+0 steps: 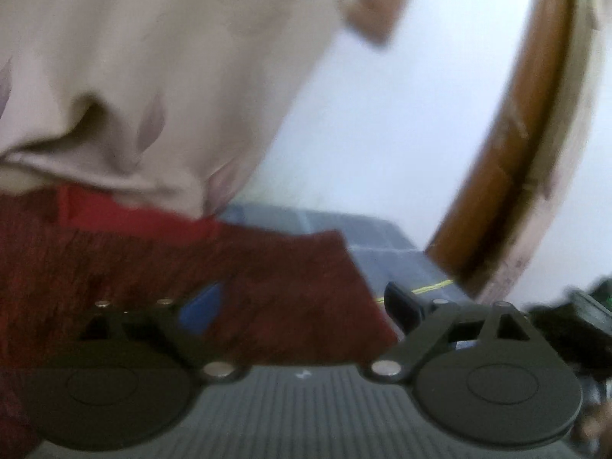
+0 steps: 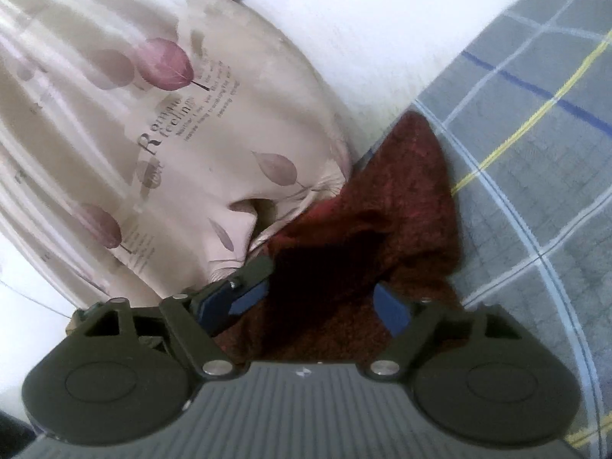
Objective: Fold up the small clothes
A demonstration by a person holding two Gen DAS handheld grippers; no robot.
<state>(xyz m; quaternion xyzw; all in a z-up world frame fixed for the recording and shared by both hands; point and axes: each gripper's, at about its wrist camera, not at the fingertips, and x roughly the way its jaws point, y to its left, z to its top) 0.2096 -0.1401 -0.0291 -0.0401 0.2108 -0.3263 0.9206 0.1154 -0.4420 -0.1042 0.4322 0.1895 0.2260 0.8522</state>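
With both the left gripper and right gripper spread wide over the red cloth, gripping nothing, closing now risks pinching the nearby pillow or plaid sheet too.

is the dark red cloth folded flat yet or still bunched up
Still bunched: the dark red cloth lies in rumpled, uneven ridges between the plaid sheet and leaf-print pillow.
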